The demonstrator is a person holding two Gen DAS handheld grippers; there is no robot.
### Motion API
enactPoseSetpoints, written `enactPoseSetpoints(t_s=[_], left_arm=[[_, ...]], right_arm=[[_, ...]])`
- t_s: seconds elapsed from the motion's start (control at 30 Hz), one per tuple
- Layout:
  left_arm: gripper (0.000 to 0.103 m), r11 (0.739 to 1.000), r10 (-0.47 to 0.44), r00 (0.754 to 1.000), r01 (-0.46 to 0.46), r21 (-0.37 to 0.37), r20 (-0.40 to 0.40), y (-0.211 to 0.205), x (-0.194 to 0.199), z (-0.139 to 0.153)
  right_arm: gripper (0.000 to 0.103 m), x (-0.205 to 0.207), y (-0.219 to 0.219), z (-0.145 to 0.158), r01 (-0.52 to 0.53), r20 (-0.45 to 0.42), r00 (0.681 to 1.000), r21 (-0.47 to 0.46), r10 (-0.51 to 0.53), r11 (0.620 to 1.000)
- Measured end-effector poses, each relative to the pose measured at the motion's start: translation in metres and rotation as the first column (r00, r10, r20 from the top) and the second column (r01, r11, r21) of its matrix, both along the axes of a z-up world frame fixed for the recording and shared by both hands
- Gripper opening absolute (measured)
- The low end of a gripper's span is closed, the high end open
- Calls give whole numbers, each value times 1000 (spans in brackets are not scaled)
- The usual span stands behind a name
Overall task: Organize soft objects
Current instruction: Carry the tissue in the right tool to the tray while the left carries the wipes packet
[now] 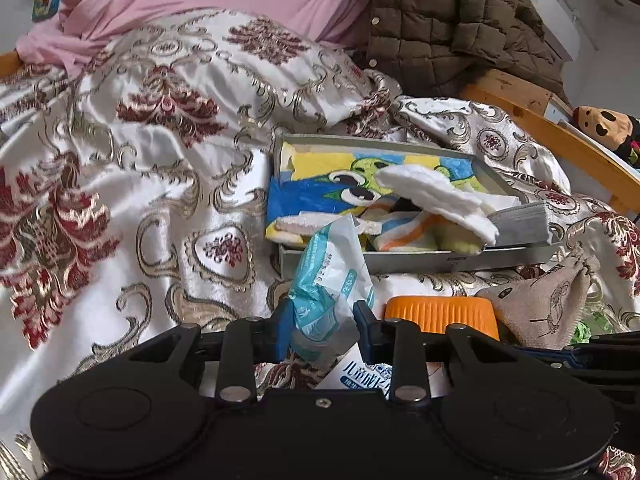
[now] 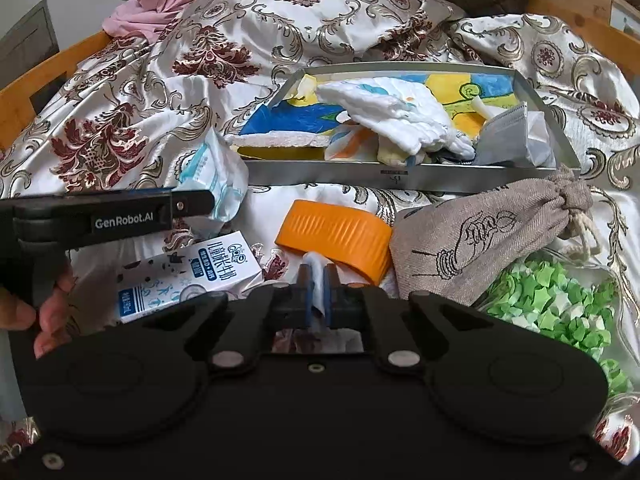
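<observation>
Here, in the left wrist view, the left gripper (image 1: 323, 322) is clamped on a crumpled tissue pack (image 1: 330, 280), held just before the tray (image 1: 420, 260) of cloths on the bedspread (image 1: 140, 168). In the right wrist view, the right gripper (image 2: 319, 290) is pinched together on a white tissue (image 2: 319, 280), beside the orange lid (image 2: 338, 236) and cloth pouch (image 2: 480, 236).

Glossy satin bedspread (image 2: 168, 92) with woven brocade sheen; matt grey metal tray (image 2: 416, 176); fluffy white cloth (image 2: 392, 116) and towelling inside. Crinkly shiny plastic packet (image 1: 328, 280); ribbed matt orange plastic lid (image 2: 340, 236); coarse linen pouch (image 2: 488, 232); smooth printed paper carton (image 2: 192, 276); matt black plastic tool (image 2: 318, 280); quilted jacket (image 1: 452, 20); varnished wooden bed frame (image 1: 568, 144).
</observation>
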State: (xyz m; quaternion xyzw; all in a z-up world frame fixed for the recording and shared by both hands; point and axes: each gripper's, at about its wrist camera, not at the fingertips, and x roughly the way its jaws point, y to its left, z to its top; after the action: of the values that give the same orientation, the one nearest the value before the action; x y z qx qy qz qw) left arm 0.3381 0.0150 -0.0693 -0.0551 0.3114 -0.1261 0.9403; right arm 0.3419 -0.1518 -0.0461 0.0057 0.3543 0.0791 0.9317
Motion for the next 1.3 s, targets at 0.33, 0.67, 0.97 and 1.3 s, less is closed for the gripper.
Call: enactPoseSetpoints(t_s=[0.33,0.67,0.97,1.3], left_arm=[[35,999,12,998,-10,-37,62,-2,-13,21],[35,997,18,993,-8,-80,119,-4,-40,47],[35,998,12,987,-1,-69,160,-5,-70,67],[35,999,11,975,0,-50,224,-20,-88,94]], right_arm=[[0,-15,-5,24,-20,92,996,6,20,1000],[0,-34,-20,63,-25,212,977,35,17,999],[0,-42,-37,92,-20,284,959,90,-6,996],[0,-44,-70,125,-7,386,921,165,-57,986]])
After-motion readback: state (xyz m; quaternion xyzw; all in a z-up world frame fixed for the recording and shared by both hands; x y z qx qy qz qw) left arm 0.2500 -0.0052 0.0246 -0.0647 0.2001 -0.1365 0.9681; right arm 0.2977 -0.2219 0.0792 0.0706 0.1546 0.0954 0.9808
